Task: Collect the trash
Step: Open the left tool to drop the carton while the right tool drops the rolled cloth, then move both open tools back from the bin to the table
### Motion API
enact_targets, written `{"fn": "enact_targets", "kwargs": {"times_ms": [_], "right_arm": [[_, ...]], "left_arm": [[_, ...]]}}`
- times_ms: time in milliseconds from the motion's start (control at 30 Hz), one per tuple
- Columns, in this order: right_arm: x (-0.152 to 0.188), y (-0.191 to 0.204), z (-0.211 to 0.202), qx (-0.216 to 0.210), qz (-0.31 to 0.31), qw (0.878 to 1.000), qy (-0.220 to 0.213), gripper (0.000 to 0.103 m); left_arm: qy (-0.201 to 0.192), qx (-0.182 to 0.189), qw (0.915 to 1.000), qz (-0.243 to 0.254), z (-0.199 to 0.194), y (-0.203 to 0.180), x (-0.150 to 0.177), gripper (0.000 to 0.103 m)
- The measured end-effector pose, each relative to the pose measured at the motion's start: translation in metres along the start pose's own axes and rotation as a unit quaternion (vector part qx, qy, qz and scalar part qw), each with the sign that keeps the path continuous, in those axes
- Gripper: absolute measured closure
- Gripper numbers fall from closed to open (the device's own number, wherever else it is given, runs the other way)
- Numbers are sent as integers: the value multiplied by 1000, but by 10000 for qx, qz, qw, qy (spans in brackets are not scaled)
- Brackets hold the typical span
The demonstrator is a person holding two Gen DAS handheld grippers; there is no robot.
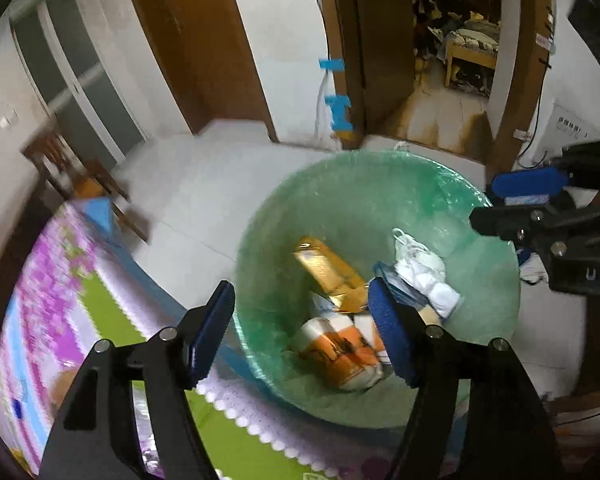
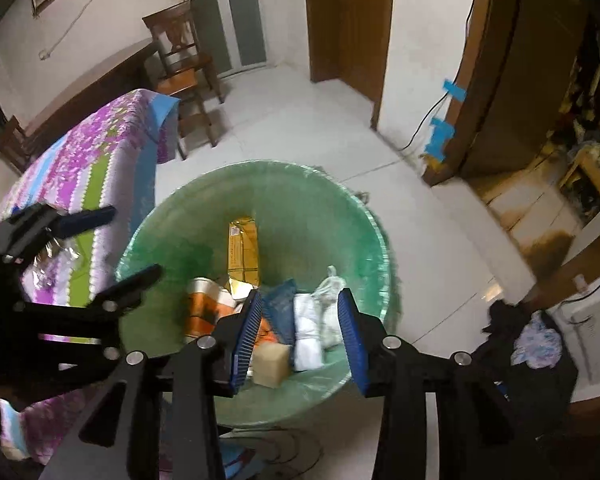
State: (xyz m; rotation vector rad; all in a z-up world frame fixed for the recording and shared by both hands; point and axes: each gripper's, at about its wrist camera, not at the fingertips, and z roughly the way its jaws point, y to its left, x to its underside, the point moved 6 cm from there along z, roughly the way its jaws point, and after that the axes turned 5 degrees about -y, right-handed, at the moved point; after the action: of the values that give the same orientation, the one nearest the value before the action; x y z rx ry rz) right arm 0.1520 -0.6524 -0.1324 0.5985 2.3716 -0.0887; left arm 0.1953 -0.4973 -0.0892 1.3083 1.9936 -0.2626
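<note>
Blue-padded left gripper [image 1: 304, 332] and right gripper [image 2: 298, 340] both hang spread and empty over the green-lined bin [image 2: 300, 184] at frame centre; inside lie 1 yellow carton [image 2: 243, 248], print unreadable, and white wrappers [image 2: 308, 332]. Bare floor [image 2: 300, 120] lies beyond the rim.

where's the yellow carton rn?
In the green-lined bin, toward its far wall in the right wrist view: the yellow carton leans above the orange-and-white pack, left of the white bag.
</note>
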Motion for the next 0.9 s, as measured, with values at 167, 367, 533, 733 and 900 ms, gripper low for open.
{"fn": "enact_targets", "kwargs": {"times_ms": [167, 367, 533, 733, 900], "right_arm": [[15, -1, -21, 326, 15, 9980, -535, 45], [34, 7, -64, 704, -31, 9884, -1349, 39], [47, 11, -95, 817, 65, 9813, -1740, 37], [57, 22, -119, 843, 18, 9775, -1931, 34], [54, 42, -130, 821, -133, 9754, -2041, 33]], "left_arm": [[-549, -389, 9977, 45, -25, -4, 3, 37], [-1205, -689, 9903, 53, -57, -11, 8, 37], [-1478, -795, 9858, -50, -75, -10, 9, 37], [-1662, -917, 9816, -214, -89, 1, 11, 37], [-1689, -1009, 9797, -392, -96, 15, 18, 37]]}}
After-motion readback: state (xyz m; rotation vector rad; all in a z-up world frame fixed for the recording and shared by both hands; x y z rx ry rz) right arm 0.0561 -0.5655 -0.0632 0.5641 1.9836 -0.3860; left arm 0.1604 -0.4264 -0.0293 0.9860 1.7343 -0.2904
